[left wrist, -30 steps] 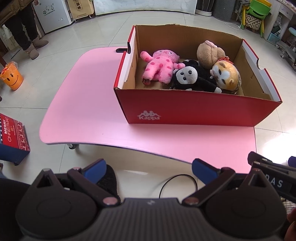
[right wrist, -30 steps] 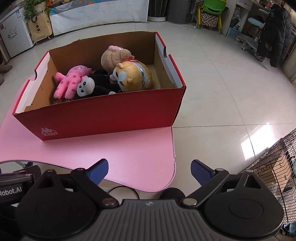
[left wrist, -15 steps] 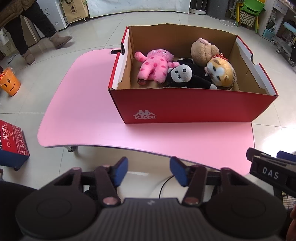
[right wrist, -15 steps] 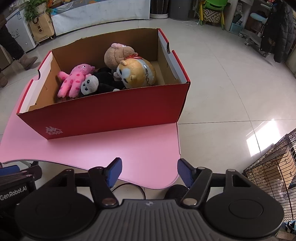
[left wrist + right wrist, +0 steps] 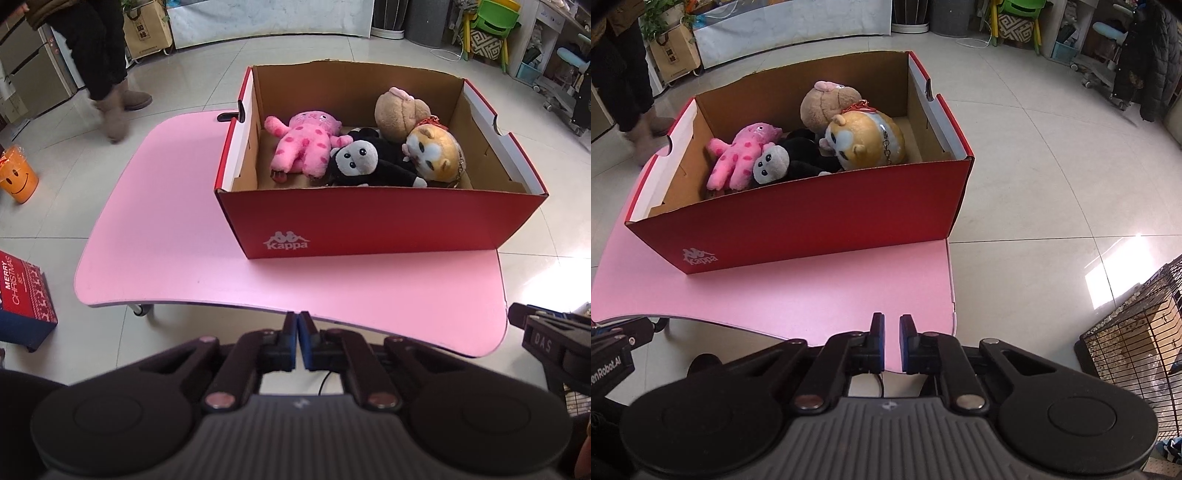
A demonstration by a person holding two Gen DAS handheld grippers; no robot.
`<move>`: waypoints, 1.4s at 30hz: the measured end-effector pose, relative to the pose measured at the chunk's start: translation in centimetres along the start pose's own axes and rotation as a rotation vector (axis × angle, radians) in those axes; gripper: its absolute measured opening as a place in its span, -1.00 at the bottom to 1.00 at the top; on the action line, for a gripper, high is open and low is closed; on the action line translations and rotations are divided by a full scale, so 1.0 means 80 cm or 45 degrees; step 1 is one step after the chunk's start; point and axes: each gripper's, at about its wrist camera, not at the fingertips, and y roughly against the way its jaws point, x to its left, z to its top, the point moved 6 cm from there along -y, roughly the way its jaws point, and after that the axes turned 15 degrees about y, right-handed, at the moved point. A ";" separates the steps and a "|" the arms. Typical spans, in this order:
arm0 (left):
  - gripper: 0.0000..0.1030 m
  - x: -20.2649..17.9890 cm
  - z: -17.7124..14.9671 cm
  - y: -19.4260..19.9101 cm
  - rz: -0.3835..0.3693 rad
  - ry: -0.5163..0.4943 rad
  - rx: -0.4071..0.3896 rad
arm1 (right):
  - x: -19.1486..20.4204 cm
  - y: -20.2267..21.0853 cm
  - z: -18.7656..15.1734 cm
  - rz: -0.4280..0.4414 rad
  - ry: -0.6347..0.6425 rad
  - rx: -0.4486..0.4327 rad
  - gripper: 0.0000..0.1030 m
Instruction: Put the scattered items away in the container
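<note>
A red Kappa box [image 5: 369, 229] [image 5: 812, 229] stands on the pink table [image 5: 166, 229] [image 5: 812, 295]. Inside lie a pink spotted plush [image 5: 306, 147] [image 5: 738, 158], a black monkey plush [image 5: 365, 166] [image 5: 786, 166], a tan bear plush [image 5: 399, 110] [image 5: 827, 103] and an orange hamster plush [image 5: 436, 151] [image 5: 871, 140]. My left gripper [image 5: 297, 339] is shut and empty, back from the table's near edge. My right gripper [image 5: 892, 341] is nearly shut, a small gap between its pads, empty, at the table's near right corner.
A Christmas gift box [image 5: 22, 299] and an orange smiley bucket [image 5: 16, 179] sit on the floor at left. A person's legs [image 5: 107, 74] stand behind the table. A wire cage [image 5: 1137, 332] is at right. The right gripper's body [image 5: 554, 347] shows beside the table.
Both grippers have closed from wide open. Both have drawn slightly nearer the box. The person behind the table has walked to the right.
</note>
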 end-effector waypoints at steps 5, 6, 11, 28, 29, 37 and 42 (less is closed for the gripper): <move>-0.73 -0.001 -0.002 -0.003 -0.022 0.006 0.032 | -0.003 -0.002 0.000 -0.018 -0.019 0.014 -0.77; -0.50 -0.002 -0.002 -0.003 -0.021 0.006 0.032 | -0.004 -0.002 0.000 -0.021 -0.023 0.017 -0.73; 0.63 -0.002 -0.001 0.000 -0.032 0.016 0.008 | -0.002 -0.002 0.001 -0.042 -0.009 0.019 0.18; 0.99 0.006 0.000 -0.007 0.016 0.050 0.025 | -0.011 -0.002 0.002 -0.085 -0.046 0.030 0.50; 0.99 0.007 0.000 -0.006 0.017 0.051 0.024 | -0.010 -0.002 0.003 -0.089 -0.041 0.031 0.50; 0.99 0.012 0.003 -0.005 0.047 0.040 0.011 | 0.000 -0.001 0.007 -0.071 -0.024 0.034 0.51; 0.99 0.011 0.009 0.001 0.094 -0.037 -0.026 | 0.001 0.005 0.011 -0.045 -0.074 -0.016 0.53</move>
